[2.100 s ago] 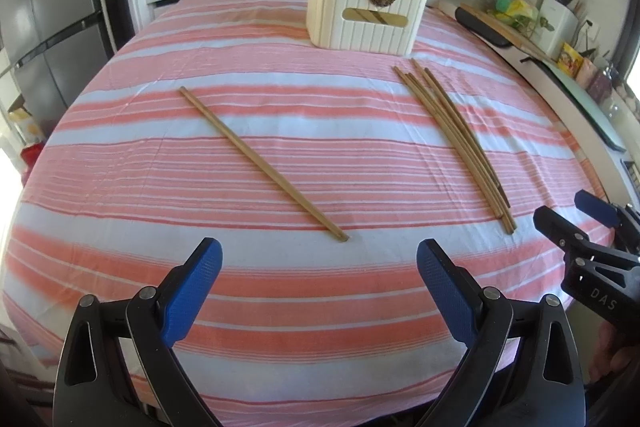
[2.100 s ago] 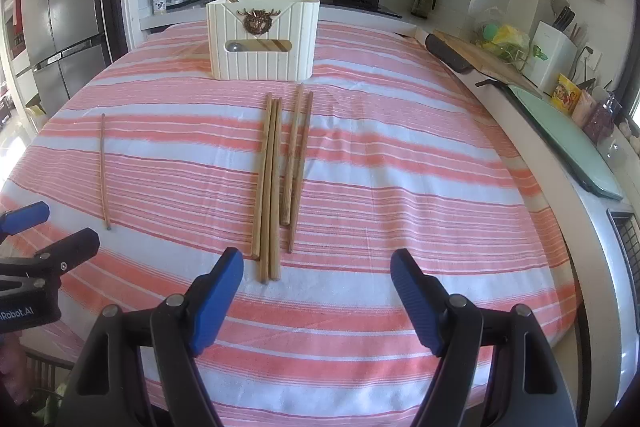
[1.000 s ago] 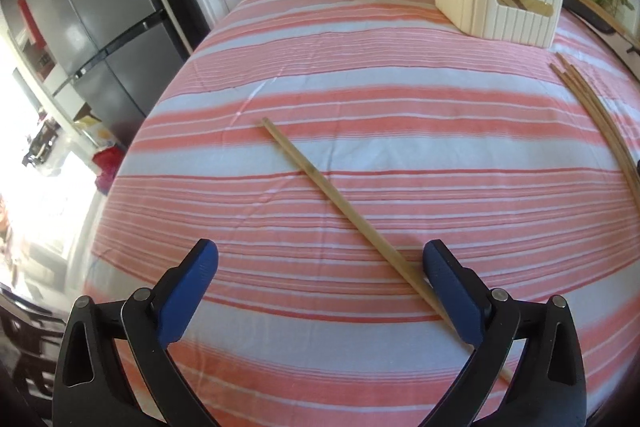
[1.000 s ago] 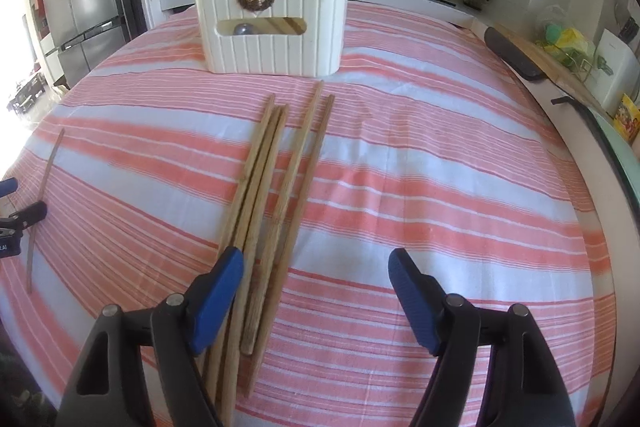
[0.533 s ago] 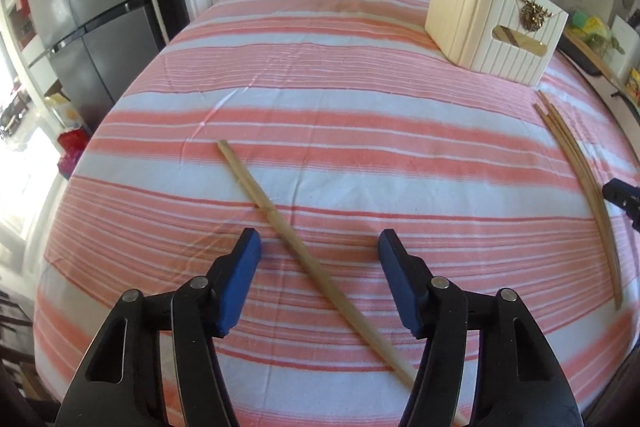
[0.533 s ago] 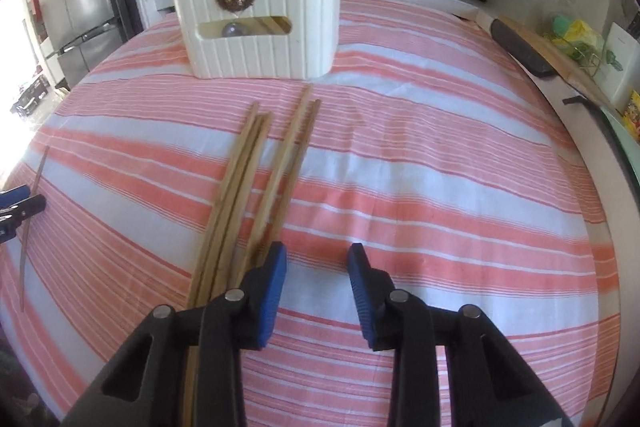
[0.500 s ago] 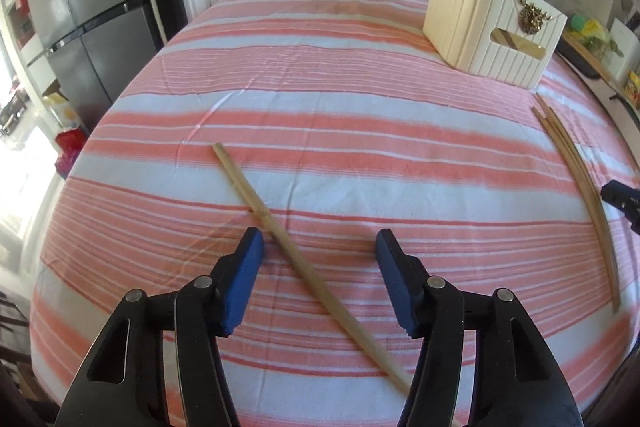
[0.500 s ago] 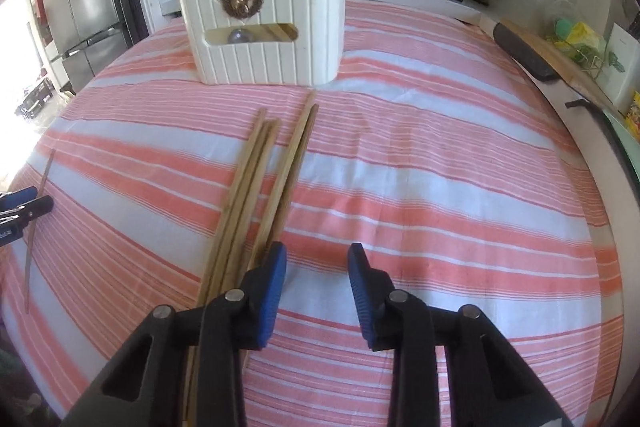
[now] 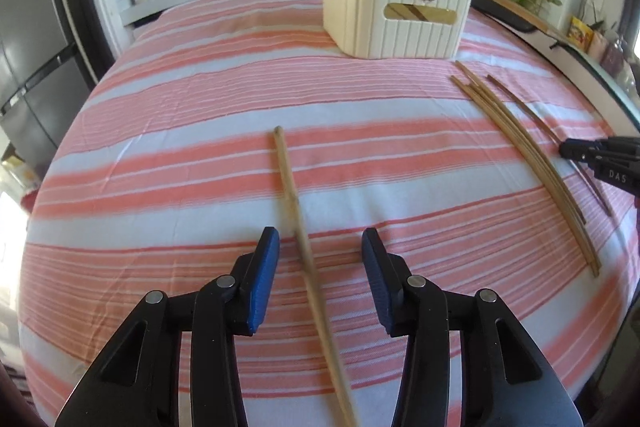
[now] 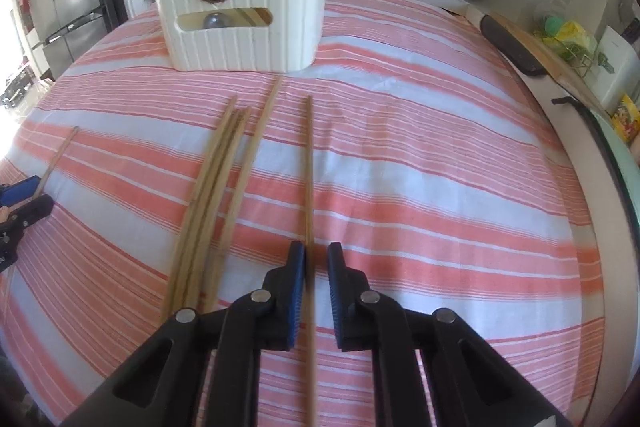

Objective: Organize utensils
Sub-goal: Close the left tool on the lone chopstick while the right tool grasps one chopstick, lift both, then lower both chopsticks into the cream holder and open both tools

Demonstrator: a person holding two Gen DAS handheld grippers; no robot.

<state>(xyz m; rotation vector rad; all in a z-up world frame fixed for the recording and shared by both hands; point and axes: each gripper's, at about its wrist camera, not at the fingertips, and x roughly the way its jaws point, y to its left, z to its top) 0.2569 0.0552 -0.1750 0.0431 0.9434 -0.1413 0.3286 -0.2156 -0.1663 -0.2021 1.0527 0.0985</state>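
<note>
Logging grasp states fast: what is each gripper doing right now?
Left gripper: open, straddling a lone chopstick, not clamped.
Right gripper: nearly closed around one chopstick; firm grip cannot be told.

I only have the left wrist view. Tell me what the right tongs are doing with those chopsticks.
Observer: The right tongs straddle one chopstick that lies apart from the bundle. A gap shows beside one pad, so it is not clamped.
Operator: Count the bundle.
Observer: Four chopsticks lie in it, to the left of the single one.
Operator: Report what the holder's window shows from that side.
Observer: Through the slot of the white holder, a round grey metal piece sits beside the wood.
</note>
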